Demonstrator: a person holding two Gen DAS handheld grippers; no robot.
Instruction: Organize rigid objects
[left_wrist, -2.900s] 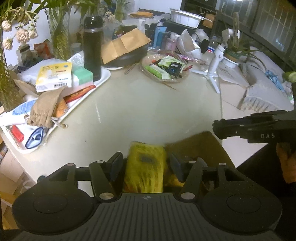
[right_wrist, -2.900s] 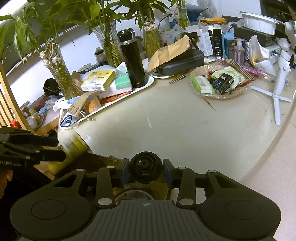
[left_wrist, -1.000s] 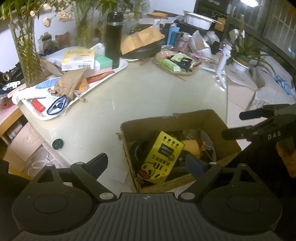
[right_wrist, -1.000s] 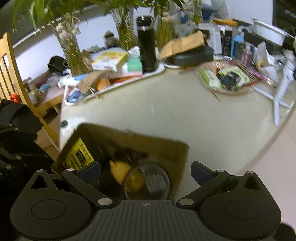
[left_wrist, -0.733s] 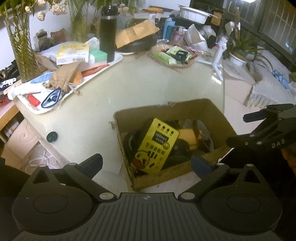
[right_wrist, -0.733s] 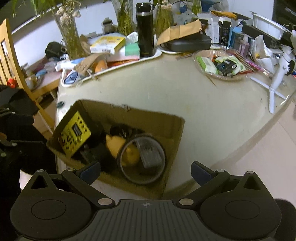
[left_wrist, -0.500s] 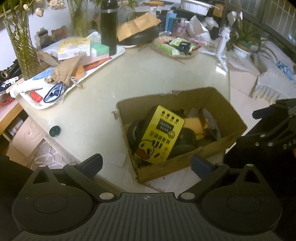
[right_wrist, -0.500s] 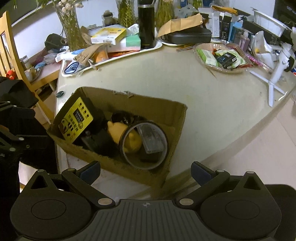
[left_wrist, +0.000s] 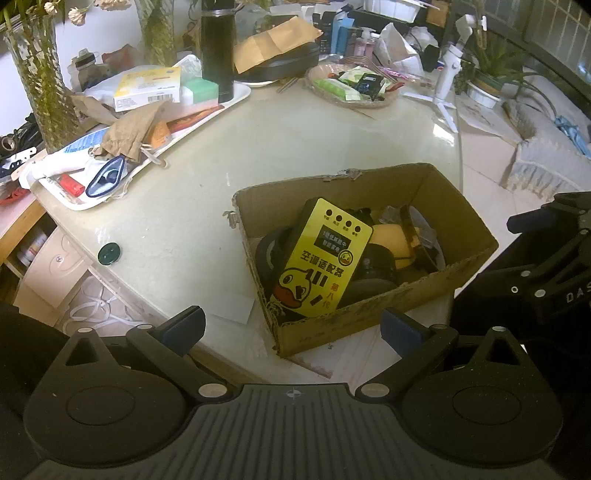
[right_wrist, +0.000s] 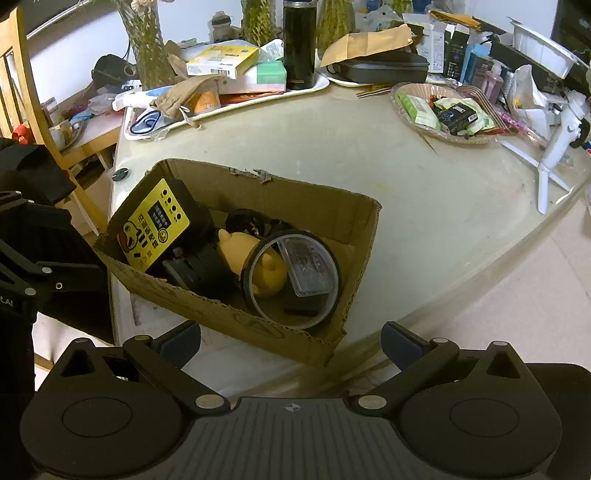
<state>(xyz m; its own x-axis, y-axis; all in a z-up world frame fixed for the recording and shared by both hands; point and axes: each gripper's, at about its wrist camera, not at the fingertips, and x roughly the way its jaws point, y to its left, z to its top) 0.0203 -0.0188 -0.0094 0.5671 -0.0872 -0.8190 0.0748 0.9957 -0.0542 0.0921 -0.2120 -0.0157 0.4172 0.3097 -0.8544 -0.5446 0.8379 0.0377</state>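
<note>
Both claws are held spread apart and empty: left claw (left_wrist: 291, 326), right claw (right_wrist: 291, 339), each above the near edge of the cardboard box (left_wrist: 373, 325). The box sits at the tabletop (left_wrist: 207, 173) near edge; yellow adapter (left_wrist: 319, 258) is leaned inside at left, tape roll (right_wrist: 291, 278) at right.

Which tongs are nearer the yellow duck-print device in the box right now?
Left. The left tongs hang open just in front of the yellow duck-print device, at its end of the cardboard box. The right tongs, also open, face the other end, by the black ring.
</note>
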